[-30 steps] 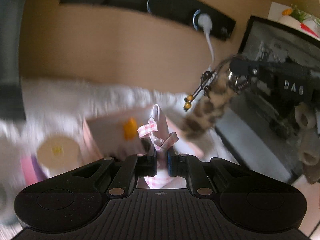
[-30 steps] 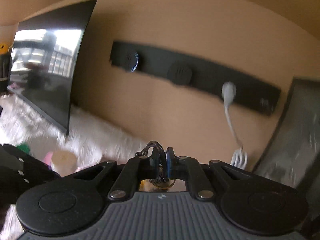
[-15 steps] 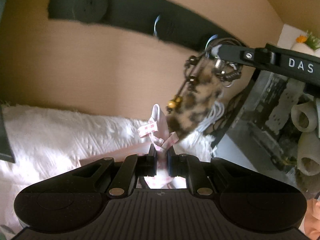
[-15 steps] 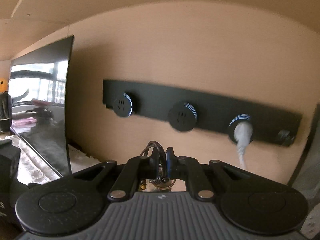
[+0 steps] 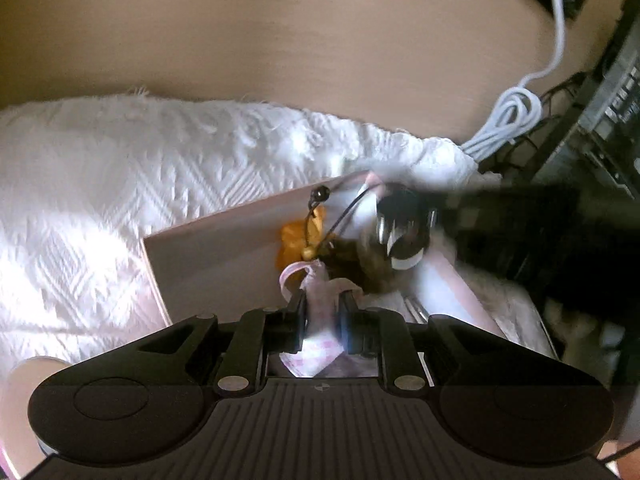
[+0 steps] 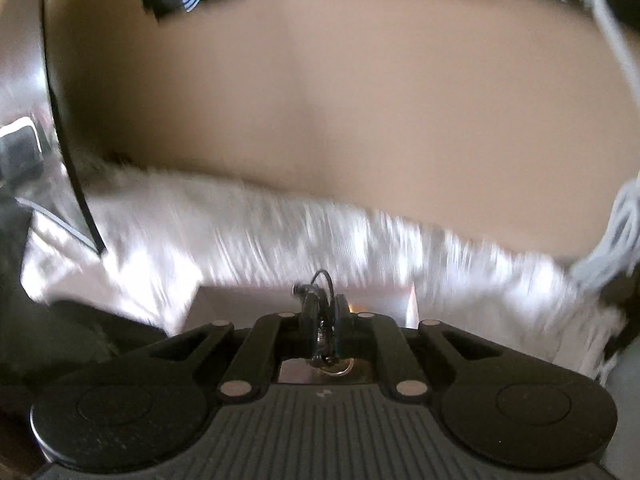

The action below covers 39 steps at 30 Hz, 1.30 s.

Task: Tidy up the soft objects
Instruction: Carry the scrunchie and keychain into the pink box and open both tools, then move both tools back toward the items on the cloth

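Beige wall (image 5: 280, 32) fills the background in both wrist views, and below it we see a white textured cloth (image 5: 100, 184) spread over the surface. On that cloth sits an open pale pink box (image 5: 208, 248), with something orange (image 5: 294, 240) lying inside it near the far wall.

Moving right, our left hand-held gripper (image 5: 322, 316) has its fingers pressed onto a pink-and-white checked fabric piece (image 5: 316, 292), which sticks up between them above the box. Just beyond it hangs a brown furry charm (image 5: 356, 264) with a dark cord and small beads; it dangles over the box from our right hand-held gripper (image 5: 404, 232), which enters blurred from the right side of this view. Farther right, a coiled white cable (image 5: 508, 120) rests against the wall beside dark equipment.

In the right wrist view, our right hand-held gripper (image 6: 323, 312) is closed on the charm's metal ring and cord loop (image 6: 322, 280), held above the far edge of the box (image 6: 248, 300). A dark monitor edge (image 6: 60, 120) stands at the left there, and the cloth is heavily blurred.
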Available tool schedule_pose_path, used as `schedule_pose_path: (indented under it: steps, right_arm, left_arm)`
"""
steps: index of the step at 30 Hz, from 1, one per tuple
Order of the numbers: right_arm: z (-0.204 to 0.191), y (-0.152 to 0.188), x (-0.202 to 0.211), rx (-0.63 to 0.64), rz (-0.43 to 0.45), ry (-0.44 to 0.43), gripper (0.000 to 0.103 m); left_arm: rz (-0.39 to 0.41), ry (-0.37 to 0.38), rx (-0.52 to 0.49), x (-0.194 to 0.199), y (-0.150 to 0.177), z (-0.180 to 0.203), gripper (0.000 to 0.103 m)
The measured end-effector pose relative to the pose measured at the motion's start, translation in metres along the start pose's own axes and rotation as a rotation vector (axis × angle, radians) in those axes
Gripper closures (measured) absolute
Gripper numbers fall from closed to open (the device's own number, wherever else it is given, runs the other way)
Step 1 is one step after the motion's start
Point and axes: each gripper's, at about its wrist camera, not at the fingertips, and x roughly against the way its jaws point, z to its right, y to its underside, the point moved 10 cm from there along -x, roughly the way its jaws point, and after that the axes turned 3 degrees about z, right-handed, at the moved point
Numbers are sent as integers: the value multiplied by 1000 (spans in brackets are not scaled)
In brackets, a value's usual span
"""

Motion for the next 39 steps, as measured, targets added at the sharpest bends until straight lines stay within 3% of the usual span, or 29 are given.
schedule_pose_path:
  steps: [5, 10, 13, 16, 18, 20, 21, 25, 29, 34, 39]
  right_arm:
    - [1, 38, -23, 23, -99, 7, 95]
    - [-16, 64, -25, 65, -143, -21, 94]
    - [-23, 69, -21, 81, -143, -32, 94]
    - [-23, 67, -7, 87, -113, -33, 93]
    - [-24, 66, 7, 103, -82, -18, 79]
    - [-23, 62, 22, 117, -39, -2, 51]
    - [-22, 60, 30, 122, -17, 8, 46]
    - [-20, 56, 64, 126, 80, 51, 42]
    - [-18, 59, 97, 137, 177, 115, 37]
    - [-25, 71, 119, 180, 185, 106, 36]
    - [-39, 86, 126, 160, 161, 63, 36]
  left_arm:
    - [6, -25, 62, 2, -5, -15, 84]
    - [95, 20, 98, 19, -18, -8, 84]
    - [97, 39, 87, 20, -19, 0, 84]
    - [45, 7, 53, 14, -9, 4, 84]
    - [35, -17, 48, 14, -4, 5, 84]
    - [52, -25, 41, 21, -2, 7, 84]
    - [70, -28, 34, 27, -2, 8, 84]
    - [161, -55, -16, 56, -1, 15, 84]
    - [286, -157, -78, 93, 10, 15, 84]
    - [358, -236, -45, 130, 43, 6, 84]
    - [345, -255, 3, 151, 86, -11, 84]
